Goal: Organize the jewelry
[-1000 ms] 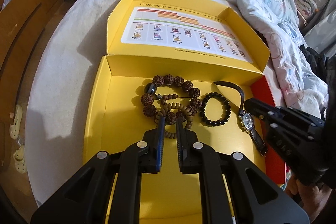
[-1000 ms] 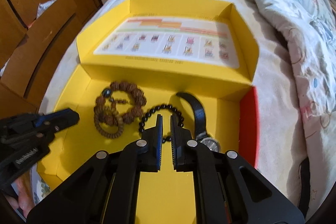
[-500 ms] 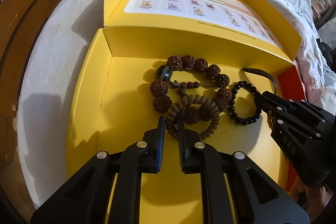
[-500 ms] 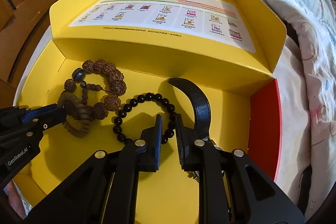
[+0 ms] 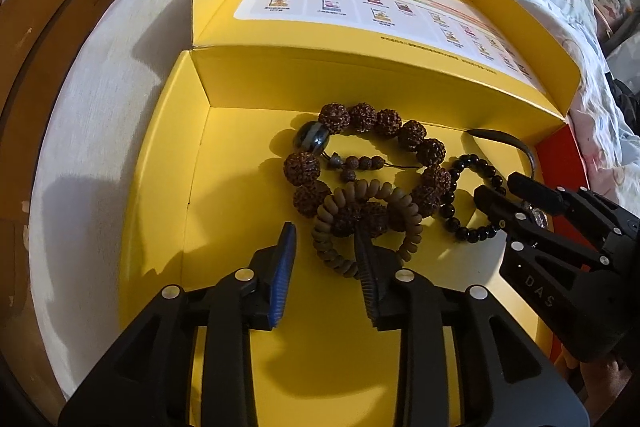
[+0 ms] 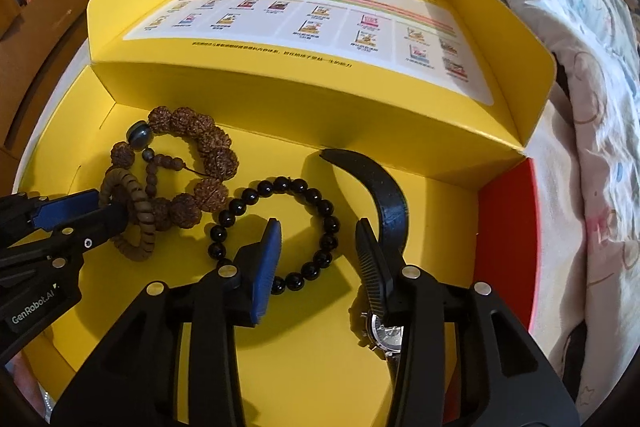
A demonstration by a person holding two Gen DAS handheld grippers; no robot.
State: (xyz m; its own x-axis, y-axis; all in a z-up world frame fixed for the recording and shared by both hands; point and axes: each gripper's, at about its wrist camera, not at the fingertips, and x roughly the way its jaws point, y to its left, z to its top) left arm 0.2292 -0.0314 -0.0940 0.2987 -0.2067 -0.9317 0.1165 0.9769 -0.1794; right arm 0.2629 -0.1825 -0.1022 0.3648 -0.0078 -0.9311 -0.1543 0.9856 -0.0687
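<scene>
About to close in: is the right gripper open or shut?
Open. The right gripper's fingers stand well apart, straddling the near side of the black bracelet, gripping nothing.

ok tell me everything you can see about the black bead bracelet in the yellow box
The black bead bracelet is one closed loop of small, round, glossy black beads, roughly even in size, lying flat on the floor of the open yellow cardboard box. It sits between the big brown knobbly-bead bracelet and the black watch strap. The open right gripper hovers over its near side, the blue-padded finger covering a few beads; a firm touch cannot be confirmed.
</scene>
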